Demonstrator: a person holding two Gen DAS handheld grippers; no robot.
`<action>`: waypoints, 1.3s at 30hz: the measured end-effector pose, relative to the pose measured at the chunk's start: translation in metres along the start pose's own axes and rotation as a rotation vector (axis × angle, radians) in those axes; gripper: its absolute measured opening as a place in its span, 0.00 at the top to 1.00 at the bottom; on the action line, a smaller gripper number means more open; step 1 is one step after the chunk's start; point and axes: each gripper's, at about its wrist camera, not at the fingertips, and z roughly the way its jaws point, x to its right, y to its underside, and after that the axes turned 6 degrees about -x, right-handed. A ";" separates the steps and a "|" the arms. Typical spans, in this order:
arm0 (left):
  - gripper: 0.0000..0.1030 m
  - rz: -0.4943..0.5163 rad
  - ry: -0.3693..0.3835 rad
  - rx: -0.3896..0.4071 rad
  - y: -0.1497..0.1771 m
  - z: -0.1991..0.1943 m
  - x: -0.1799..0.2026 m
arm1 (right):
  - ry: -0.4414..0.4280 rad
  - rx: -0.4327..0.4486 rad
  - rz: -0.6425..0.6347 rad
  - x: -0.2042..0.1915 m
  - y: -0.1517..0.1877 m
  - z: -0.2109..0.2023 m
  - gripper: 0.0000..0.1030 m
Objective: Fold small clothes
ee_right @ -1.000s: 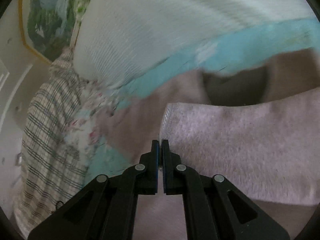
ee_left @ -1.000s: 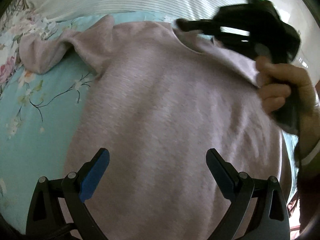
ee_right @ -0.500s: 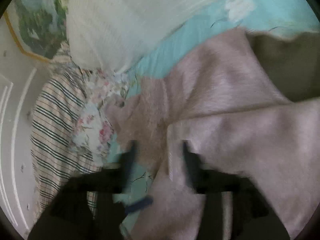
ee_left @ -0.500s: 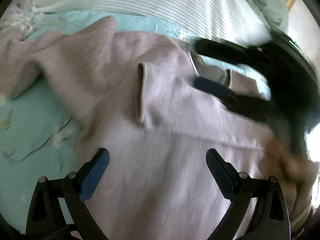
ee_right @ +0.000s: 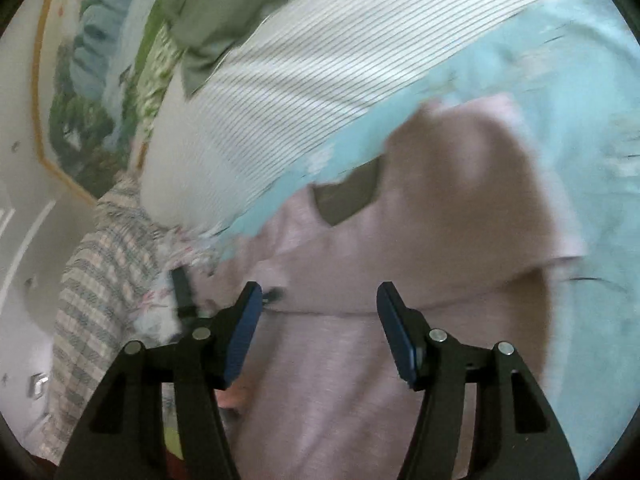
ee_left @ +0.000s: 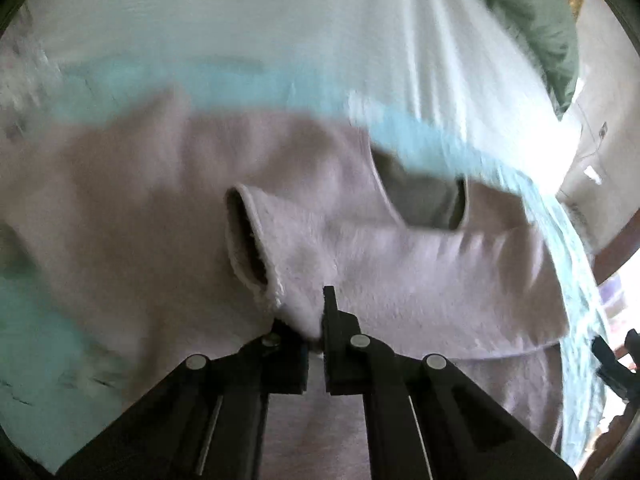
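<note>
A pale pink fleece top (ee_left: 420, 264) lies on a light blue floral bedsheet (ee_left: 36, 340). One sleeve is folded across its body, the cuff opening (ee_left: 246, 240) facing left. My left gripper (ee_left: 314, 320) is shut on the sleeve fabric just below the cuff. In the right wrist view the same top (ee_right: 420, 280) spreads under my right gripper (ee_right: 318, 304), which is open and empty above the chest, below the neckline (ee_right: 346, 200). The left gripper's dark tip (ee_right: 182, 292) shows at the left there.
A white striped pillow (ee_right: 320, 80) lies beyond the top, with a green cushion (ee_right: 212, 4) behind it. A checked blanket (ee_right: 92, 300) hangs at the left of the bed. The sheet's edge (ee_left: 576, 280) drops off at the right of the left wrist view.
My right gripper let go of the sleeve after laying it across the body and opened. My left gripper closed on the sleeve fabric near the cuff.
</note>
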 end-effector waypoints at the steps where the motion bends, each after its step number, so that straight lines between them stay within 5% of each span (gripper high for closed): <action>1: 0.97 0.006 -0.053 0.051 -0.005 -0.014 -0.006 | 0.028 0.012 -0.001 0.006 -0.002 -0.009 0.40; 3: 0.97 -0.013 -0.125 0.090 -0.014 -0.020 -0.021 | 0.101 0.042 -0.007 0.020 -0.010 -0.023 0.40; 9: 0.97 -0.082 -0.126 0.079 -0.015 -0.017 -0.053 | 0.202 0.009 0.045 0.061 -0.045 0.001 0.40; 17: 0.97 -0.178 -0.181 0.104 -0.013 -0.026 -0.072 | 0.227 -0.105 0.054 0.085 -0.083 0.066 0.37; 23: 0.97 -0.154 -0.205 0.072 -0.010 -0.017 -0.065 | 0.201 -0.130 0.042 0.089 -0.088 0.092 0.39; 25: 0.97 -0.134 -0.201 0.073 -0.009 -0.018 -0.058 | 0.202 -0.139 0.047 0.090 -0.090 0.093 0.92; 27: 0.97 -0.102 -0.190 0.081 -0.009 -0.021 -0.047 | 0.204 -0.089 0.038 0.087 -0.092 0.075 0.93; 31: 0.97 -0.043 -0.168 0.078 -0.010 -0.018 -0.027 | 0.355 0.059 -0.017 0.078 -0.096 0.024 1.00; 35: 0.97 -0.020 -0.159 0.045 -0.008 -0.003 -0.017 | 0.363 0.018 0.062 0.102 -0.098 0.023 0.98; 36: 0.97 -0.020 -0.156 0.042 -0.006 -0.003 -0.018 | 0.353 -0.007 0.074 0.103 -0.097 0.028 0.91; 38: 0.96 -0.019 -0.155 0.042 -0.004 -0.003 -0.019 | 0.331 -0.034 0.051 0.097 -0.093 0.039 0.43; 39: 0.96 -0.019 -0.156 0.043 -0.004 -0.005 -0.020 | 0.304 -0.026 0.031 0.092 -0.091 0.043 0.09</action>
